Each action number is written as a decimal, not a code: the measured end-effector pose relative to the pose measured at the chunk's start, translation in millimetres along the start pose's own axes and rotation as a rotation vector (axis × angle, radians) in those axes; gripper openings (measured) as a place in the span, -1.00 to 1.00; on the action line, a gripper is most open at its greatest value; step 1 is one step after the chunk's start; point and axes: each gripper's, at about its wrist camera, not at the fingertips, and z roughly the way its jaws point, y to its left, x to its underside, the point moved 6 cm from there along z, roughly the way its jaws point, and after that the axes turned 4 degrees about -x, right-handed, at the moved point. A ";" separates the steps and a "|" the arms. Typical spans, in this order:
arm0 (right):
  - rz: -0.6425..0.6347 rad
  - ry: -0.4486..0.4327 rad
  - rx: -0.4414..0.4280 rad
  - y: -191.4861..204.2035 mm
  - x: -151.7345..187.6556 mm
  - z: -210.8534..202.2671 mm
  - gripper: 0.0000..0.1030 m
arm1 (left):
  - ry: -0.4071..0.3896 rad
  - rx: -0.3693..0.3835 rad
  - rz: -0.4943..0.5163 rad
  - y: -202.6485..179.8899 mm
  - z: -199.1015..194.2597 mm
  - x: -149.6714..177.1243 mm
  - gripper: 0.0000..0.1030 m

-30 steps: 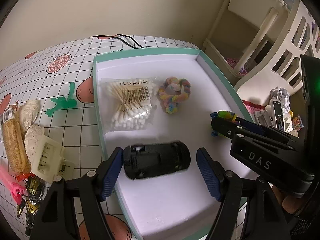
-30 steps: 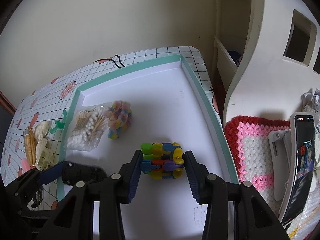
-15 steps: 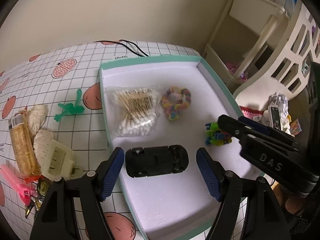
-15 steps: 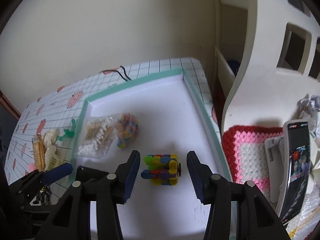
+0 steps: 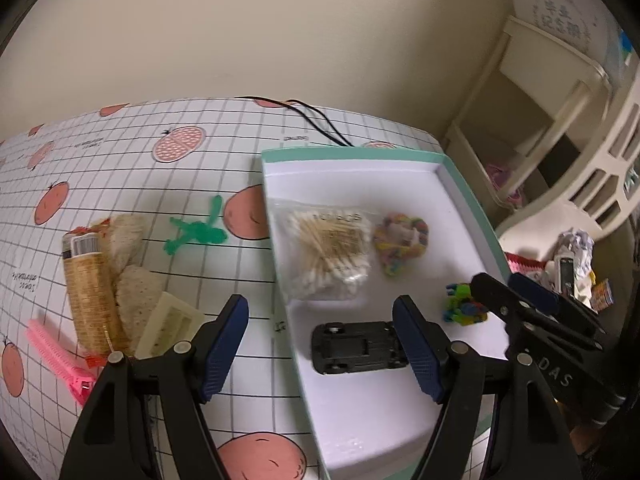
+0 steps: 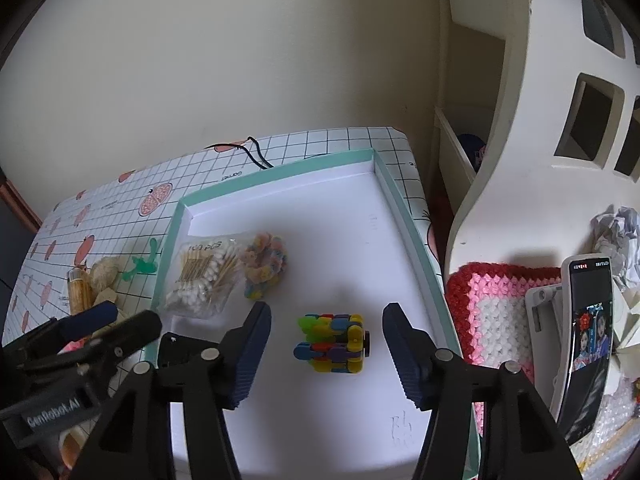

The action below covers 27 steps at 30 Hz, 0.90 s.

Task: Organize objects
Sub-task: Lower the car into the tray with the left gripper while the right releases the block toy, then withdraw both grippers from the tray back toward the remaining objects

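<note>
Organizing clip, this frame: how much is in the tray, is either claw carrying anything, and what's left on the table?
Done: the cotton swab bag, colourful scrunchie, black toy car and multicoloured block toy lie inside the teal-rimmed tray. In hand: nothing; the left claw and right claw are both open and empty. Left on the table: green figure, pink hair clip, lighter, and the cream items beside it.

Colours on the tablecloth and in the tray

The tablecloth is white with a black grid and salmon-pink fruit prints. The tray has a mint-green rim and white inside; it holds a black toy car, a many-coloured block toy, a pastel rainbow ring and tan-stemmed, white-tipped cotton swabs. On the cloth lie a green figure and a pink clip. Both grippers are black with dark blue pads.
</note>
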 end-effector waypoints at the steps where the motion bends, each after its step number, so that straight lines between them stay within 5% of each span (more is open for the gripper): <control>1: 0.002 -0.001 -0.002 0.3 0.0 0.0 0.32 | 0.000 -0.009 -0.008 2.6 0.3 -0.3 0.49; 17: -0.015 -0.007 -0.018 7.2 0.1 2.5 0.91 | -0.017 -0.069 -0.096 28.9 0.7 -3.8 0.83; 27: -0.017 -0.006 -0.024 7.0 -0.2 4.0 1.00 | -0.029 -0.109 -0.109 37.3 0.1 -4.4 0.87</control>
